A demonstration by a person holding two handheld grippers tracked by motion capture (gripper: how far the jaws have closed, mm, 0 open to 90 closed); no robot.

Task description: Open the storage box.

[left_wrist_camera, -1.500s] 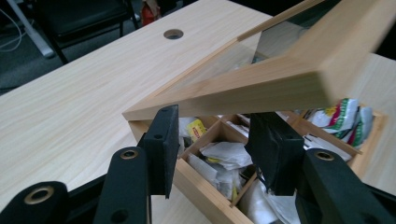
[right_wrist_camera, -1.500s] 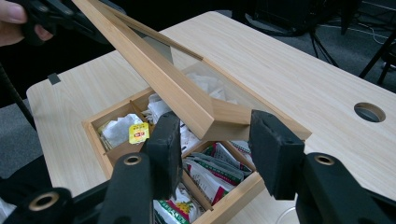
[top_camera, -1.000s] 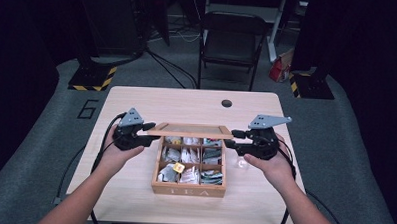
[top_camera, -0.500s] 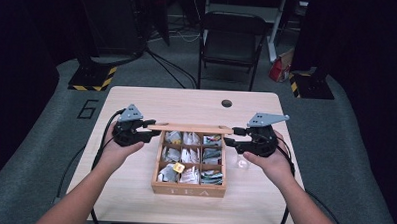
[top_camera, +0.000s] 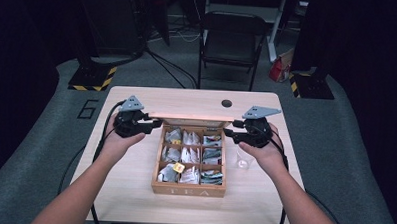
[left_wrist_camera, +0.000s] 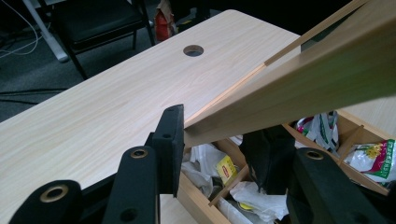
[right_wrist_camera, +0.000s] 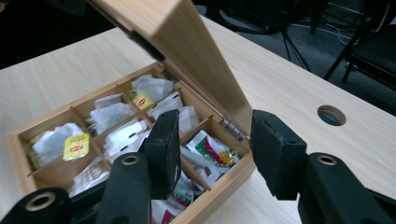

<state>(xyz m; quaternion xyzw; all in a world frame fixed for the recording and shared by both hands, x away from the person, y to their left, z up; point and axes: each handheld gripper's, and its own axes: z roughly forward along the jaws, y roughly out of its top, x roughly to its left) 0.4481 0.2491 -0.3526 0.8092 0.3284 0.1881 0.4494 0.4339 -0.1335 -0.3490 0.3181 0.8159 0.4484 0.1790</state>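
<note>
Left tool (top_camera: 153, 124) gripped left end of wooden lid (top_camera: 191, 117), jaws just closing on lid edge. Right tool (top_camera: 229, 131) straddled lid's right end near hinge, jaws half apart after narrowing slightly; pad contact unclear. Lid stood raised over tea box (top_camera: 189, 189) at desk (top_camera: 133, 190) centre, tea bags (top_camera: 185, 154) in compartments.
</note>
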